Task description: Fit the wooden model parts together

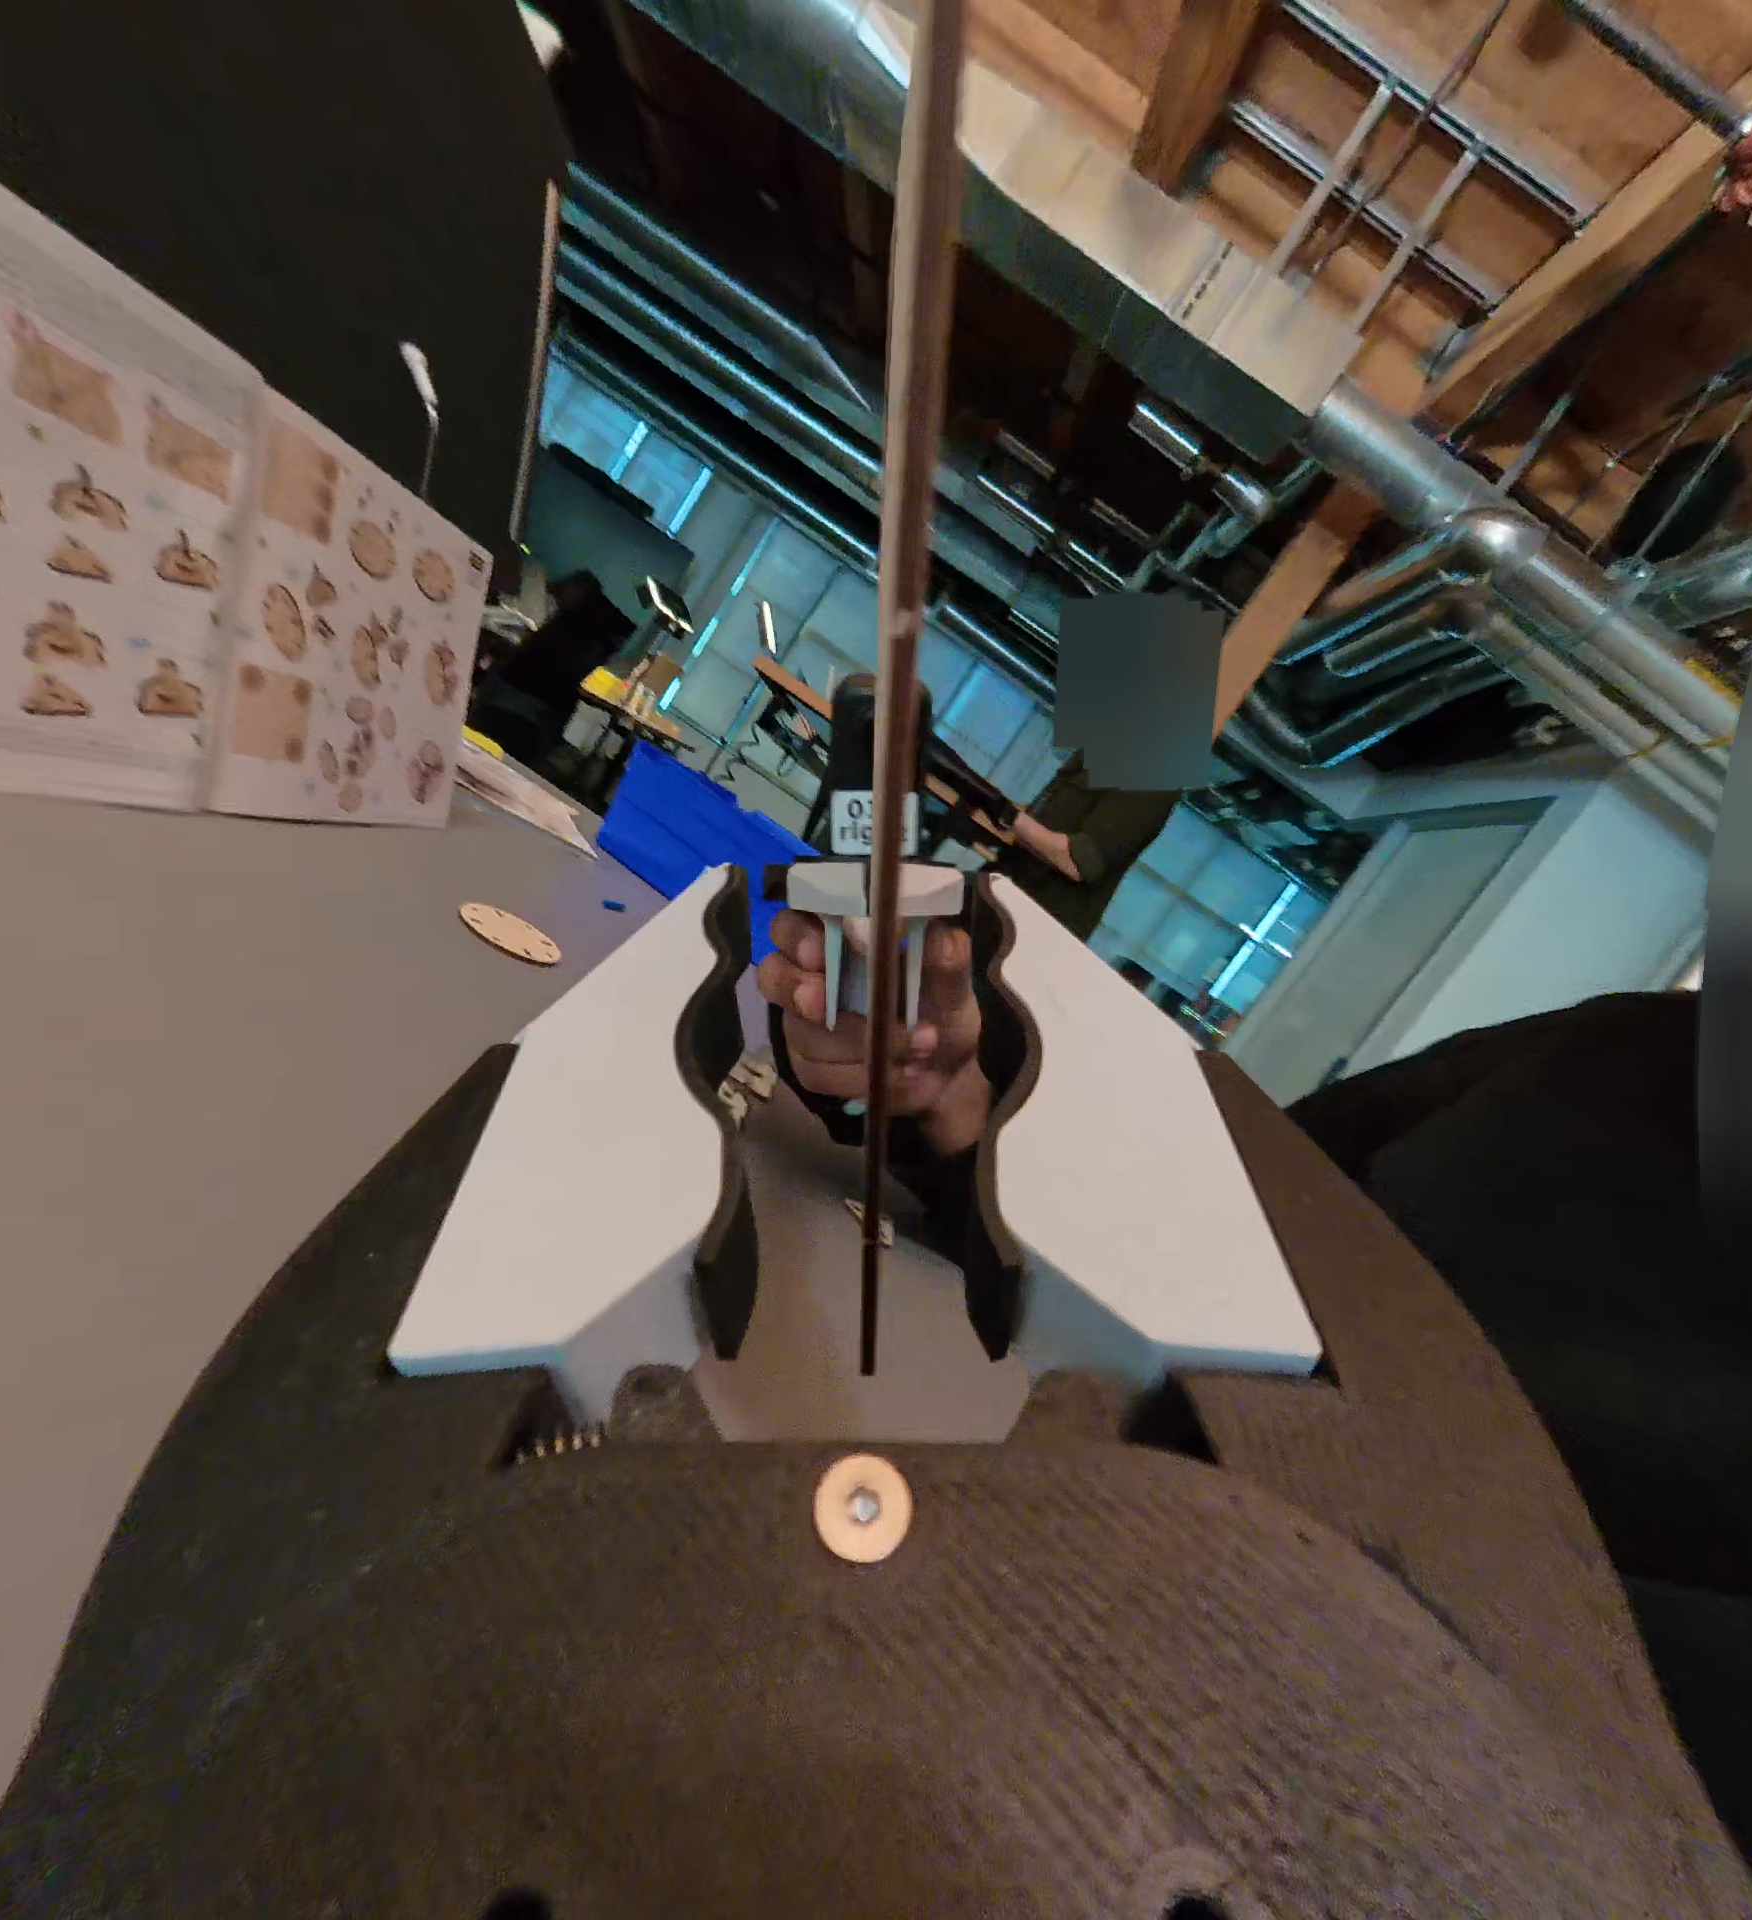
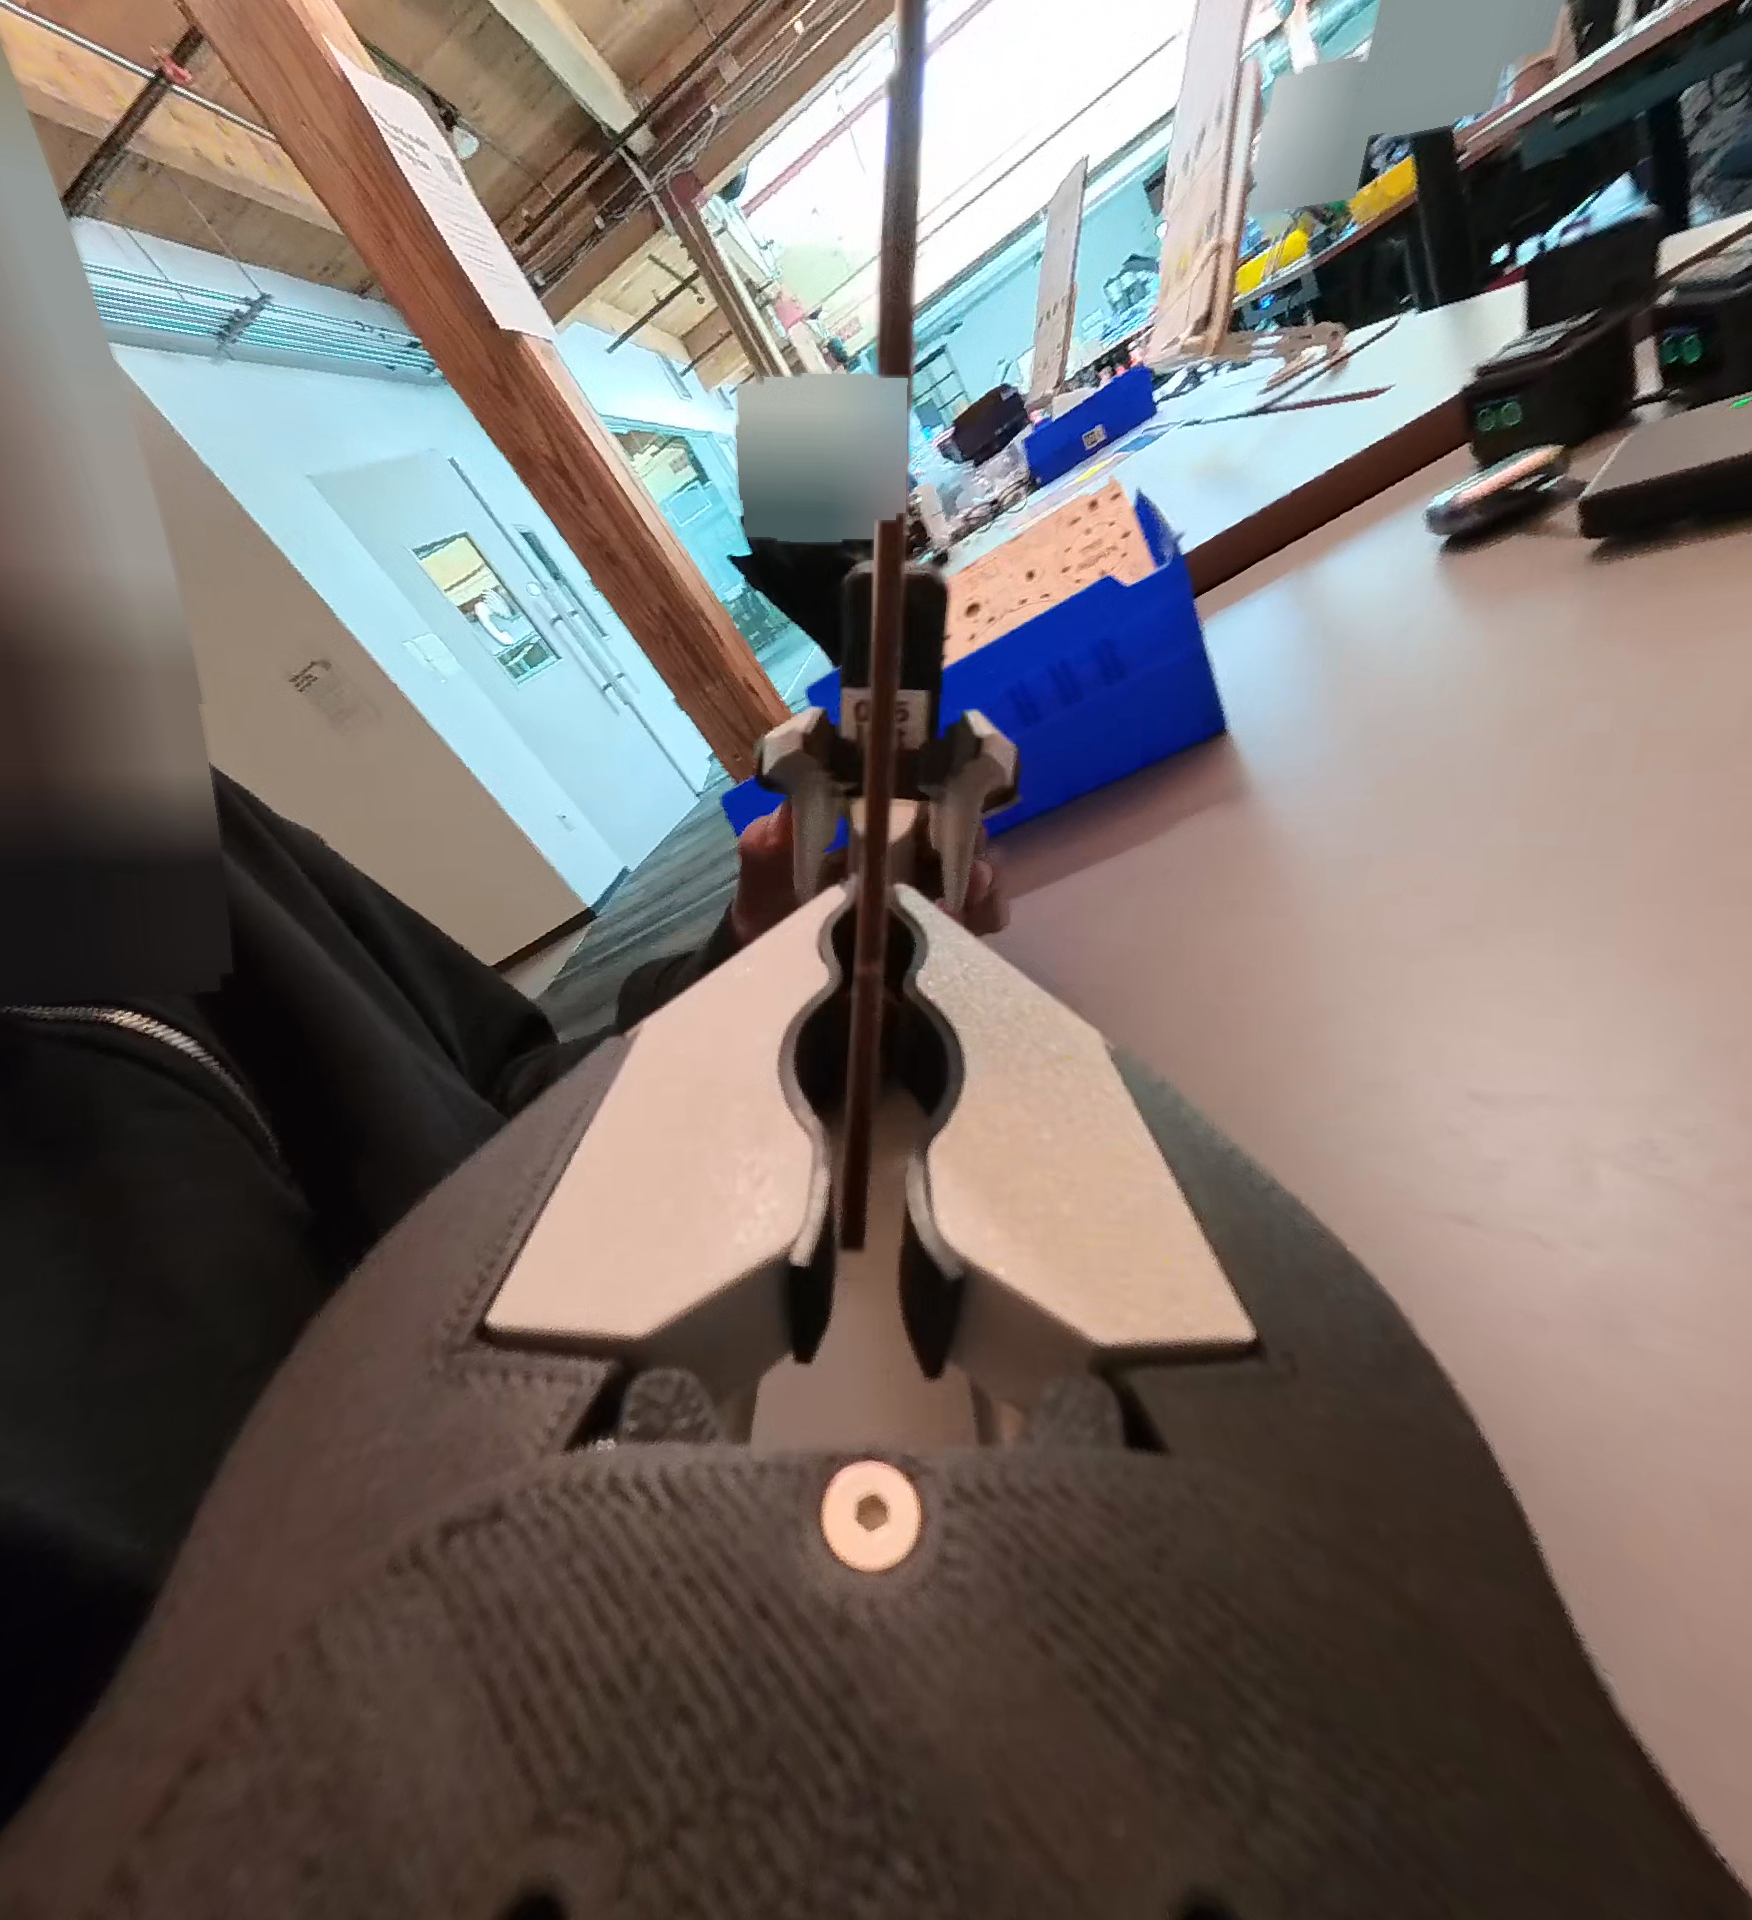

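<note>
Left gripper (image 1: 867, 935): fingers (image 1: 633, 1101) spread apart, gripping nothing; a thin wooden sheet (image 1: 893, 727), seen edge-on and upright, stands in the gap with clear space on both sides. Right gripper (image 2: 874, 914): fingers (image 2: 997, 1039) clenched on the same thin wooden sheet (image 2: 877, 790), pads pressing both faces at the tips. The two grippers face each other across the sheet; each shows in the other's view, held in a hand (image 1: 799, 977). Grey table (image 1: 176, 1039) beneath: one round wooden disc (image 1: 509, 921), one small blue fragment (image 1: 611, 906), an open instruction booklet (image 1: 176, 582) with diagrams of wooden parts. Blue bin (image 2: 1090, 686) just behind, holding a punched wooden panel (image 2: 1048, 561). Far table edge: black electronic boxes (image 2: 1547, 384).
</note>
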A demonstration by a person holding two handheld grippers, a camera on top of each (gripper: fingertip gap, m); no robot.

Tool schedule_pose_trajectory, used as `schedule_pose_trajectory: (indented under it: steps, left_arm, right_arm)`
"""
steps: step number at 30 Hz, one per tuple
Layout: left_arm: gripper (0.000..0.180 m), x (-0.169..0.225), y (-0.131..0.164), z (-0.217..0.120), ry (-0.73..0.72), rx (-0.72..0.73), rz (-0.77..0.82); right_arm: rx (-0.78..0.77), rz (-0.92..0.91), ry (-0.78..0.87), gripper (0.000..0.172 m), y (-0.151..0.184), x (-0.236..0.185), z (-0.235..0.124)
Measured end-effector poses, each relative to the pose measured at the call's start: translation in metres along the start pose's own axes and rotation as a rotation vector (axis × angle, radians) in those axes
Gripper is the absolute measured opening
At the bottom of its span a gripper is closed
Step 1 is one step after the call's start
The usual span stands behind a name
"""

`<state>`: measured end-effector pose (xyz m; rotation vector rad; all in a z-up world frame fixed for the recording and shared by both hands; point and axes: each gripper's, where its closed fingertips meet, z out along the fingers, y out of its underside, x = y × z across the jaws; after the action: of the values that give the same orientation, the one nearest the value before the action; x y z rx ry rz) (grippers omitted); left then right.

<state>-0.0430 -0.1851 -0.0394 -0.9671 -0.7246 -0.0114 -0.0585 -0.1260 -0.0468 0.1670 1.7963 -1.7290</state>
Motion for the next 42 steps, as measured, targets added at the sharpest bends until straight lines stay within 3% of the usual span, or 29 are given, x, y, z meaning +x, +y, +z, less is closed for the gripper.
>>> schedule_pose_trajectory:
  steps: [4,9,12,14,25,29,31,33,42]
  left_arm:
    - [0.045,-0.001,-0.012,-0.009,-0.023,0.062,0.035]
    - [0.040,-0.001,-0.006,-0.004,-0.045,0.019,0.100]
    - [0.017,0.003,-0.007,-0.003,-0.068,0.037,0.283]
    - [0.020,-0.001,-0.007,-0.003,-0.127,0.044,0.375]
    - [0.000,0.019,-0.003,0.001,0.052,0.061,0.235]
    - [0.001,0.011,-0.009,-0.001,-0.013,0.086,0.236]
    - [0.000,0.007,-0.014,-0.004,-0.036,0.122,0.216]
    - [0.000,0.004,-0.018,-0.007,-0.052,0.157,0.187]
    - [0.000,0.002,-0.026,-0.013,-0.038,0.239,0.101]
  right_arm:
    - [0.043,0.007,-0.001,0.000,-0.007,0.001,-0.005]
    - [-0.024,-0.002,0.008,0.000,0.006,0.003,0.001]
    - [-0.028,-0.012,-0.013,0.000,0.007,-0.001,0.003]
    - [-0.013,-0.012,-0.017,0.000,0.004,-0.002,0.002]
    - [0.059,-0.014,-0.044,0.002,-0.006,-0.006,-0.002]
    - [0.103,-0.085,0.028,0.001,-0.012,-0.002,0.002]
    - [0.166,-0.088,0.070,0.022,-0.017,0.001,0.005]
    - [0.210,-0.063,0.093,0.032,-0.018,0.004,0.010]
    - [0.193,-0.010,0.152,0.025,-0.006,0.017,0.024]
